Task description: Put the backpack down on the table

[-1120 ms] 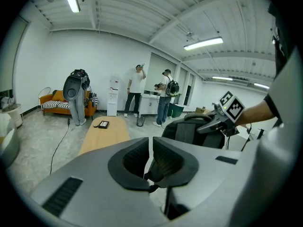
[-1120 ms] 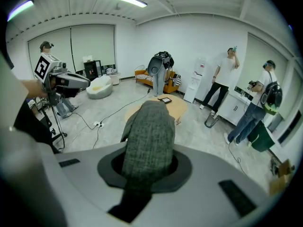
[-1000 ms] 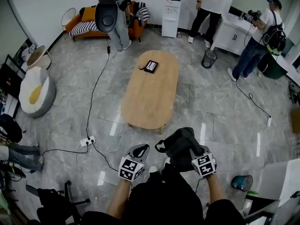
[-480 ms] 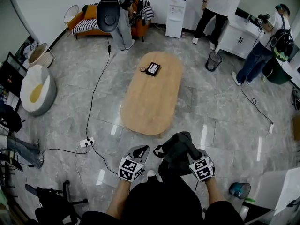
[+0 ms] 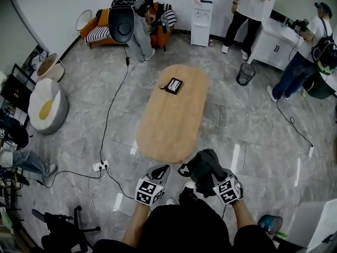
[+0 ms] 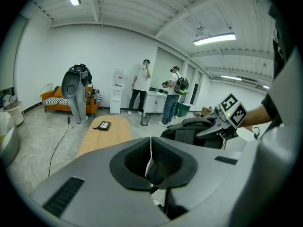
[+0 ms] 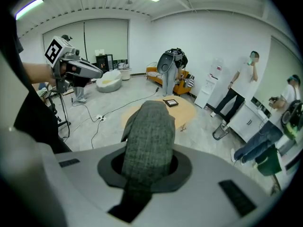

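Over the grey marble floor, our head view shows the backpack hanging from the right gripper, just beside the near end of the oval wooden table. In our left gripper view the left gripper has its jaws together on nothing. In our right gripper view the jaws are clamped on the backpack's grey fabric handle.

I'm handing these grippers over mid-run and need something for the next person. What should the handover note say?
Left claw: shut, nothing in it.
Right claw: shut on the grey woven strap of the black fabric backpack.
Backpack: held off the floor at the near end of the oval wooden table. A flat black device lies at the far end.
Done: backpack in hand, brought up to the table.
Left: carry it over the tabletop, set it down, open the right claw.
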The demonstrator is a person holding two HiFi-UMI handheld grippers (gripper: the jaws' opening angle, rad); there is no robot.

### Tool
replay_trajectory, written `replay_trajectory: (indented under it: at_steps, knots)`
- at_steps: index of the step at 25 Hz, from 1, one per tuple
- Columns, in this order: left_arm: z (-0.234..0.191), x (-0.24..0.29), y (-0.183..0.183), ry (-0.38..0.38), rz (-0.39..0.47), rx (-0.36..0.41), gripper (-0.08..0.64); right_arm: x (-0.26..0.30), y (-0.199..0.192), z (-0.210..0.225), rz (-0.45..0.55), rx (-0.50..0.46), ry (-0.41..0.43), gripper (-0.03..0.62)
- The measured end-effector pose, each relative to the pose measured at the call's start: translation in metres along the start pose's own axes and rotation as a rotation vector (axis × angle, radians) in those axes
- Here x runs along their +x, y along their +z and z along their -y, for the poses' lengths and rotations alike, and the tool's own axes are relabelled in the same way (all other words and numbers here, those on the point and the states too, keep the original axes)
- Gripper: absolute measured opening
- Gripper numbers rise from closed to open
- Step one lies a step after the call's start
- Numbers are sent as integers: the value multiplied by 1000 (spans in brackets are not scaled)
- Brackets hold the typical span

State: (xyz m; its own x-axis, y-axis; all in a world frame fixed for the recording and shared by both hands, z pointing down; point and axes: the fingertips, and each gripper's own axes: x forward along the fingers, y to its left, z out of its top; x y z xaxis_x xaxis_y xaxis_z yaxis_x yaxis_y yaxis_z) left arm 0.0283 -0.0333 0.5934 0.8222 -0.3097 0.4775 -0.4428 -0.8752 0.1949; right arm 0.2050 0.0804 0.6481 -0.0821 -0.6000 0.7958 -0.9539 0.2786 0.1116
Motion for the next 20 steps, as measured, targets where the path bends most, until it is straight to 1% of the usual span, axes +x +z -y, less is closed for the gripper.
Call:
replay_trajectory:
  at_steps: [7,13,20]
  knots:
    - [0,21,10,39,-17,-6,18,8,13,45,20,-27,-3,69]
    - [4,33,16,49,-28,-2,18,11,18,72,36,-29,-12,69]
    - [-15,48,17,66,-43,-24,18,24,30,101,39,-4,-33,69]
